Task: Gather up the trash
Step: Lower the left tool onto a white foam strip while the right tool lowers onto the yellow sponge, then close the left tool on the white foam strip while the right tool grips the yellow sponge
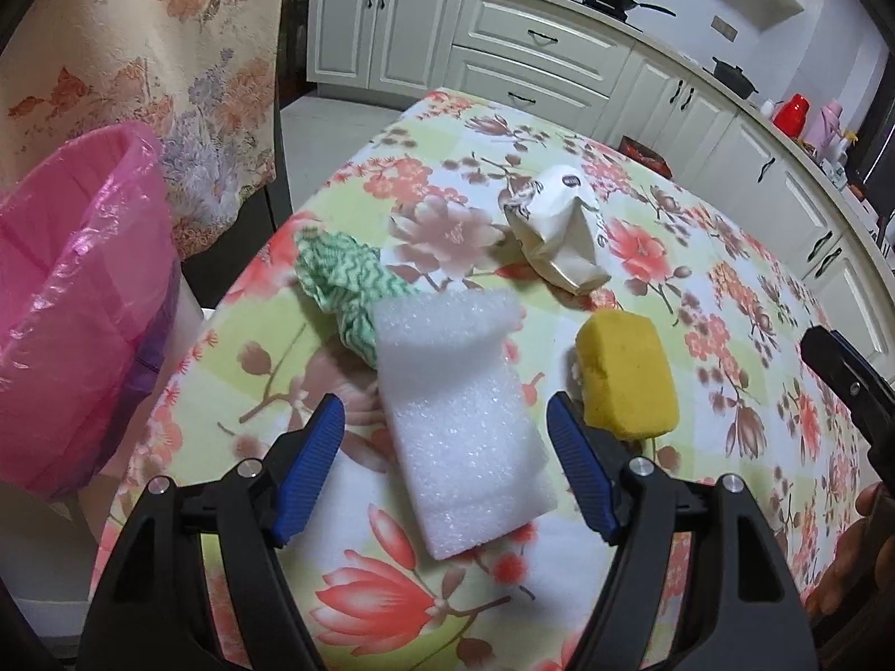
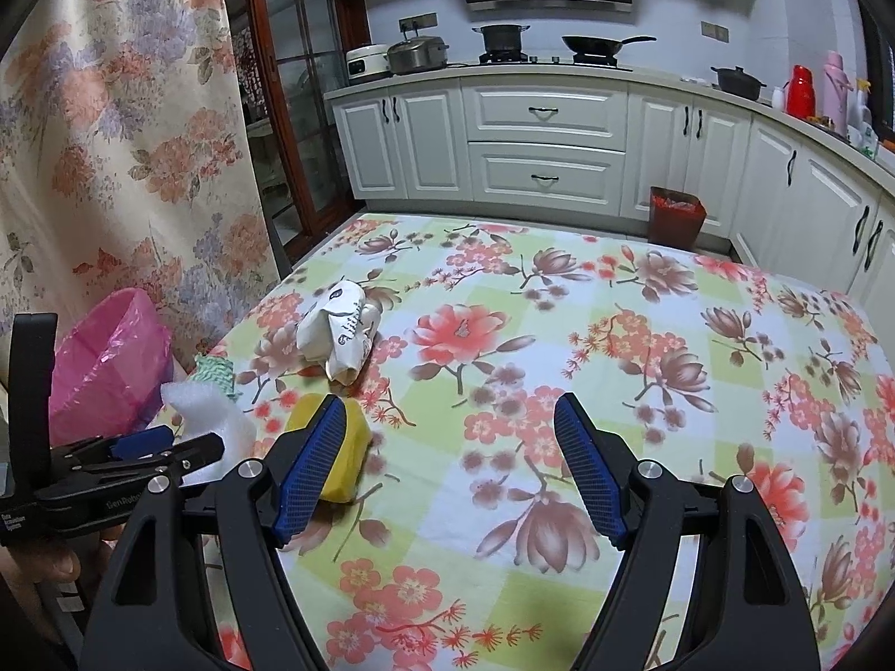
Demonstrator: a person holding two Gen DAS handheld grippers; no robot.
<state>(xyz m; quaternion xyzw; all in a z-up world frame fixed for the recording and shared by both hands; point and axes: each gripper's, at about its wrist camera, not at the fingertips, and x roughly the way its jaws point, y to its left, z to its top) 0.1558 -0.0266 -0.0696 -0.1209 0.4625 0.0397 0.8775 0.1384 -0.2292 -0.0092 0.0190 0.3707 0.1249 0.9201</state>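
Observation:
A white foam slab (image 1: 464, 419) lies on the floral tablecloth (image 1: 699, 279). My left gripper (image 1: 444, 400) is open and straddles the slab, with both blue pads a little clear of its sides. Behind the foam lies a green-and-white cloth (image 1: 341, 279), to its right a yellow sponge (image 1: 626, 374), and farther back a crumpled white paper bag (image 1: 554, 235). My right gripper (image 2: 450, 400) is open over bare tablecloth with nothing between its fingers. Its left finger partly hides the sponge (image 2: 349, 447). The foam (image 2: 207, 408) and the left gripper (image 2: 168, 447) show at the left of the right wrist view.
A bin with a pink liner (image 1: 72, 302) stands off the table's left edge, below a flowered curtain (image 2: 112, 140). A small red bin (image 2: 674, 215) is on the floor by the white kitchen cabinets (image 2: 542, 145). A hand (image 1: 856, 559) shows at the right.

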